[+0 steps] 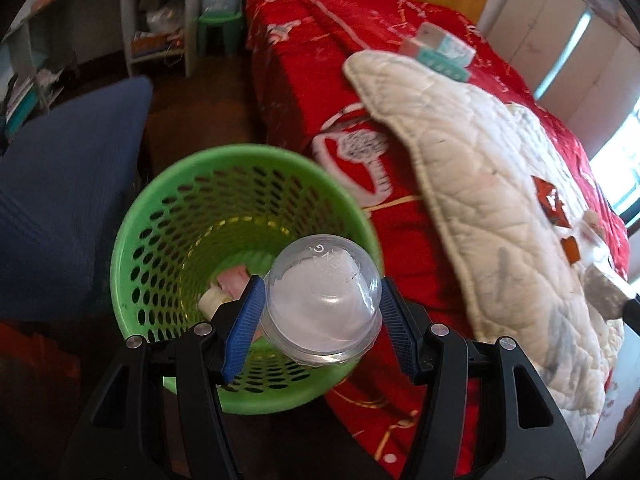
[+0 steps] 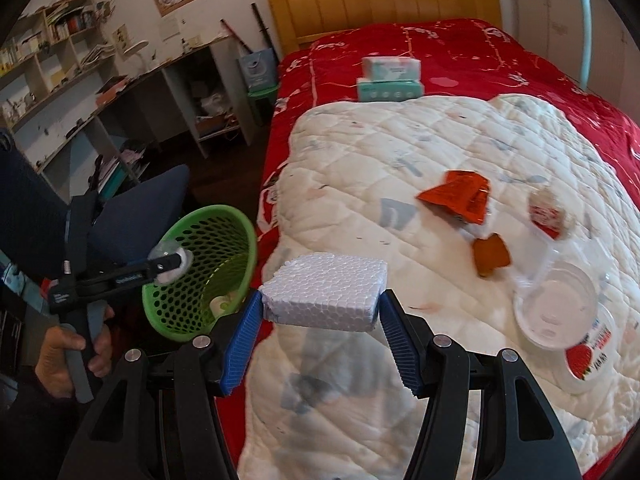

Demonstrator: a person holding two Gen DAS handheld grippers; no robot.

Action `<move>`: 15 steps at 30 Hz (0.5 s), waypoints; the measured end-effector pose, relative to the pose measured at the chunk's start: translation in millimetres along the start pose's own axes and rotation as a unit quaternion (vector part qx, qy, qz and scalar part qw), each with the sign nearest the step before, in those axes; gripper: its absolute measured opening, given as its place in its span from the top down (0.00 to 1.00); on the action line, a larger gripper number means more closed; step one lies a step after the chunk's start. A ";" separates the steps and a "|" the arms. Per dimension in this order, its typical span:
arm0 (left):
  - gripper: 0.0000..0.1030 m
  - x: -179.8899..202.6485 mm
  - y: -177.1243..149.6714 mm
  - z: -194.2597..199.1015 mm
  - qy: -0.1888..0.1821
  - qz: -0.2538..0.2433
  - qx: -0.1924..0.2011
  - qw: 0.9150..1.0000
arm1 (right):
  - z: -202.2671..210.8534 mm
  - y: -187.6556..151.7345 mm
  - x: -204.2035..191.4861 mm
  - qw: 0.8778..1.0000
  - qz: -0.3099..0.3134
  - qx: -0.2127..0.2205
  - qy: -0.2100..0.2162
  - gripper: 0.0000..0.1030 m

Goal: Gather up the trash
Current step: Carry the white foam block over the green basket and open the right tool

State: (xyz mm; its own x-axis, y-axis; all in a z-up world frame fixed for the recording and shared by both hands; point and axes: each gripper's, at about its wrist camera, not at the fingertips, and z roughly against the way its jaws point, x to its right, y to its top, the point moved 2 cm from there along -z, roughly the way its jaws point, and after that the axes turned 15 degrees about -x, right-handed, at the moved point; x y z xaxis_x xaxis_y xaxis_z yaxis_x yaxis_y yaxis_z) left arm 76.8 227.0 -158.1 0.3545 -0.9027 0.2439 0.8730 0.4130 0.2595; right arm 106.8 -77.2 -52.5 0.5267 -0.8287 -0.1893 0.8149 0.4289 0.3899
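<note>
My left gripper [image 1: 322,308] is shut on a clear plastic dome cup [image 1: 320,300] with white tissue inside, held over the green mesh bin [image 1: 160,216] beside the bed. The bin holds a few scraps at its bottom. My right gripper [image 2: 320,312] is shut on a white foam block [image 2: 324,292] above the white quilt [image 2: 400,152]. In the right wrist view the left gripper [image 2: 170,266] hangs over the bin [image 2: 224,248]. On the quilt lie an orange wrapper [image 2: 456,196], an orange scrap [image 2: 492,256], a crumpled wrapper [image 2: 548,212] and a clear lid [image 2: 556,308].
A red bedspread [image 2: 460,52] covers the bed, with stacked tissue packs [image 2: 390,78] near the headboard. A blue chair [image 1: 68,184] stands left of the bin. A desk and shelves [image 2: 100,92] line the left wall. A strawberry-labelled container [image 2: 592,352] lies by the lid.
</note>
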 end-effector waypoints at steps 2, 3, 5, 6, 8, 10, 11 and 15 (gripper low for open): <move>0.44 -2.5 -0.6 -7.4 0.001 0.006 -0.008 1.000 | -5.3 4.5 -8.2 1.000 0.008 -0.003 0.001 0.44; 0.43 -4.6 -0.3 -10.8 0.000 0.008 -0.011 1.000 | -7.2 5.3 -10.4 1.000 0.011 -0.004 0.002 0.44; 0.43 -8.7 0.6 -19.2 -0.005 0.015 -0.021 1.000 | -12.2 8.7 -15.2 1.000 0.015 -0.008 0.005 0.44; 0.43 -9.0 1.2 -22.2 -0.004 0.017 -0.024 1.000 | -15.4 10.6 -18.0 1.000 0.017 -0.011 0.006 0.44; 0.43 -11.1 1.7 -28.3 -0.006 0.020 -0.029 0.999 | -20.7 13.6 -22.5 1.000 0.021 -0.014 0.008 0.44; 0.43 -12.4 1.9 -33.4 -0.014 0.023 -0.036 0.999 | -25.6 16.1 -27.7 0.999 0.026 -0.018 0.011 0.44; 0.41 -13.0 2.4 -35.3 -0.013 0.024 -0.037 0.999 | -27.6 17.3 -30.6 0.999 0.029 -0.020 0.012 0.44; 0.37 -16.1 1.3 -36.3 -0.021 0.030 -0.035 0.999 | -32.6 20.8 -41.0 0.999 0.039 -0.023 0.016 0.44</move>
State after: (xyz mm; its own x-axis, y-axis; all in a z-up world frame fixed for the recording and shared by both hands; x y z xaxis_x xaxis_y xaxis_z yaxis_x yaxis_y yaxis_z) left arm 84.4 237.6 -195.7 0.3930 -0.8704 0.2966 0.8729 0.4546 0.1775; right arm 110.1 -22.5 -66.0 0.5953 -0.7809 -0.1893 0.7814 0.5079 0.3625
